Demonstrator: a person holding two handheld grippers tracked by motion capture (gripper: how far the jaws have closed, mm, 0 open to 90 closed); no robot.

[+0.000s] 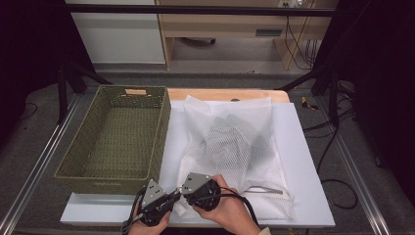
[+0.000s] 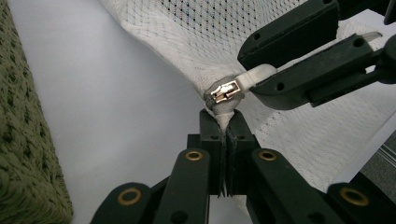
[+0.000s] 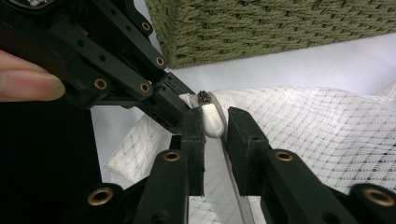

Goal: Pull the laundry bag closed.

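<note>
A white mesh laundry bag (image 1: pixel 230 142) with dark clothing (image 1: pixel 244 134) inside lies on a white board (image 1: pixel 306 161). At its near left corner sits the metal zipper slider (image 2: pixel 224 91) with a white pull tab (image 3: pixel 212 122). My left gripper (image 2: pixel 225 122) is shut on the bag's corner fabric just below the slider. My right gripper (image 3: pixel 215 119) faces it, and its jaws stand on either side of the pull tab. The tab rests against one pad, with a gap to the other. In the high view both grippers (image 1: pixel 177 192) meet at that corner.
A green woven basket (image 1: pixel 117 137) stands empty to the left of the bag, its near wall close to the grippers (image 3: pixel 261 28). The board sits on a wooden table (image 1: pixel 225 93). Cables lie on the floor at the right (image 1: pixel 337 186).
</note>
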